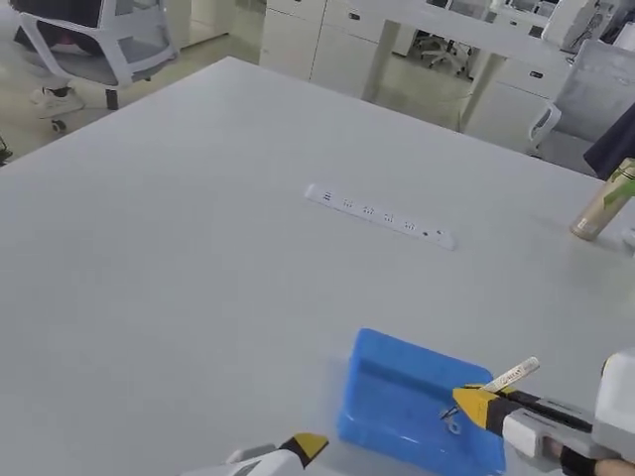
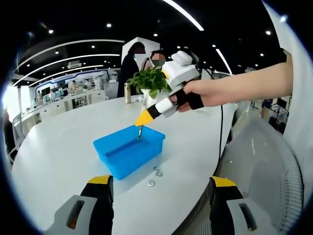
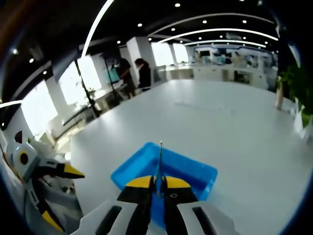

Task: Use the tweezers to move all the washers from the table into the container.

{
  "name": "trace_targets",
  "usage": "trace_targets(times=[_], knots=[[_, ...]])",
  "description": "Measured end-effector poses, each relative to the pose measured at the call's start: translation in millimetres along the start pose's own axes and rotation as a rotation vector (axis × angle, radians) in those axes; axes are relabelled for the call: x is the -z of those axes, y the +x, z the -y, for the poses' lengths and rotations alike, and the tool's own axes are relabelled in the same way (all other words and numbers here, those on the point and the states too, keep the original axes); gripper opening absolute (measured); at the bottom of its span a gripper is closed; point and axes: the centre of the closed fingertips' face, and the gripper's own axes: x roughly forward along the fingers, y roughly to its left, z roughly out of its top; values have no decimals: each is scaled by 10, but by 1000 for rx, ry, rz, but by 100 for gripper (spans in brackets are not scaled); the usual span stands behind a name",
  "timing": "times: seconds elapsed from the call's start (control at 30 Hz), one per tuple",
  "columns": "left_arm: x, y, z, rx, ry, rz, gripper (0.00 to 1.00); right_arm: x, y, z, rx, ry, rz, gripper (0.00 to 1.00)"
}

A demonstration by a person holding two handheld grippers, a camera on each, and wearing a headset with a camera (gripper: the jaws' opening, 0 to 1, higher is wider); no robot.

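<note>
**A:** Wide pale table [image 1: 198,258] in an open office, mostly bare. Where's the work?

**B:** Down by its near edge. The blue container [image 1: 397,397] sits there. The right gripper [image 3: 157,183] has its fingers pinched together on the tweezers [image 3: 159,159], and the tip hangs over the container's inside. The head view shows a tiny speck at that tip. It could be a washer, but it's too small to swear to.

**A:** And the other one?

**B:** The left gripper [image 2: 161,179] waits low with its fingers spread wide, holding nothing. In its own view, two washers [image 2: 151,183] lie on the table just beside the container's near corner.

**A:** What could go wrong from here?

**B:** Three things, I'd say. The tweezers are thin and held only by that pinch, so a twist of the wrist could roll them in the fingers and spill whatever they carry. A low tip could knock the container's wall and shove it onto the loose washers. And those washers lie near the table's rim, so a clumsy poke might send one over the edge.

**A:** Any room to move?

**B:** Plenty beyond the container. The power strip [image 1: 377,213] lies well apart mid-table, and the bottle [image 1: 603,203] stands far off to the right. It's tight only on the near side, between the container, the rim and the two grippers.
</note>
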Motion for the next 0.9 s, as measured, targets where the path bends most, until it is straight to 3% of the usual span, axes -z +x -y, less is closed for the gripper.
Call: trace_targets(times=[0.23,0.6,0.9], knots=[[8,3,5,3,1,-4,81,84,130,139,30,16,-49,4],[8,-2,-6,-2,0,-3,81,182,306,192,37,-14,-109,4],[9,-3,-5,0,-1,-5,81,271,352,237,50,-42,-144,4]])
